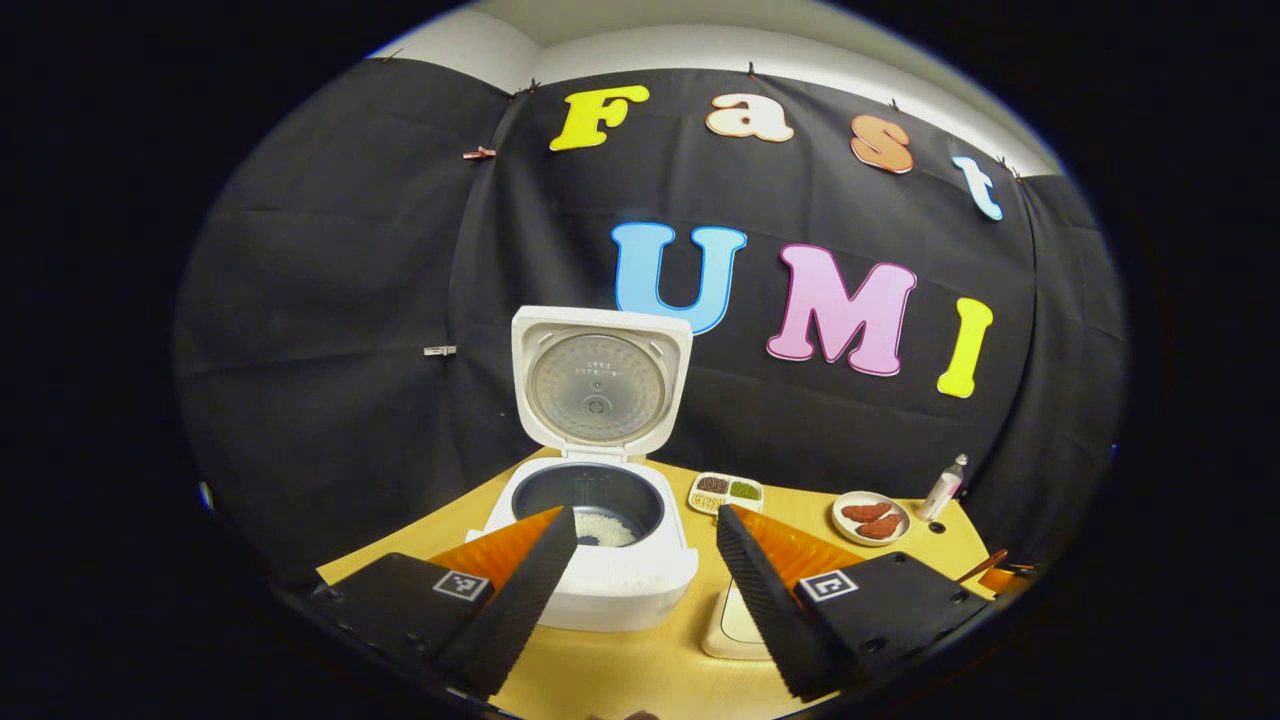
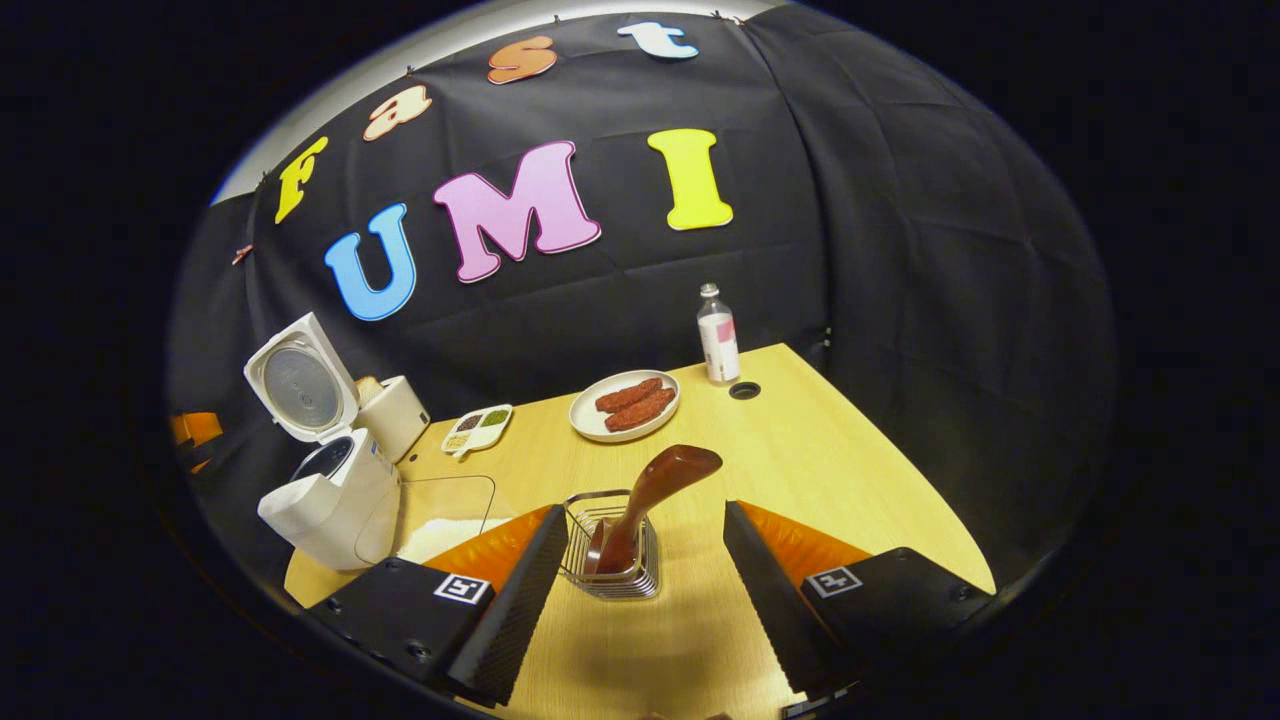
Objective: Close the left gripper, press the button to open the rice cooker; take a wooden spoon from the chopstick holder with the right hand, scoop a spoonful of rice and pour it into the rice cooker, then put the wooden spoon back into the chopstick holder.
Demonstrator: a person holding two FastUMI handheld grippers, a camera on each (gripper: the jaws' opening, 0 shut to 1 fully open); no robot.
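The white rice cooker (image 1: 600,560) stands open on the wooden table with its lid upright, and some white rice lies in its dark inner pot (image 1: 605,525). My left gripper (image 1: 645,530) hangs open just in front of it, holding nothing. In the right gripper view the cooker (image 2: 325,490) is at the far left. The wooden spoon (image 2: 645,495) leans bowl-up in the wire chopstick holder (image 2: 612,560). My right gripper (image 2: 645,530) is open, fingers on either side of the holder, not touching the spoon. A clear container of rice (image 2: 440,520) sits beside the cooker.
A small divided dish of grains (image 2: 478,428), a white plate with reddish-brown food pieces (image 2: 625,405) and a small bottle (image 2: 717,345) stand toward the back of the table (image 2: 850,470). A round hole (image 2: 744,390) lies near the bottle. A white box (image 2: 392,415) sits behind the cooker.
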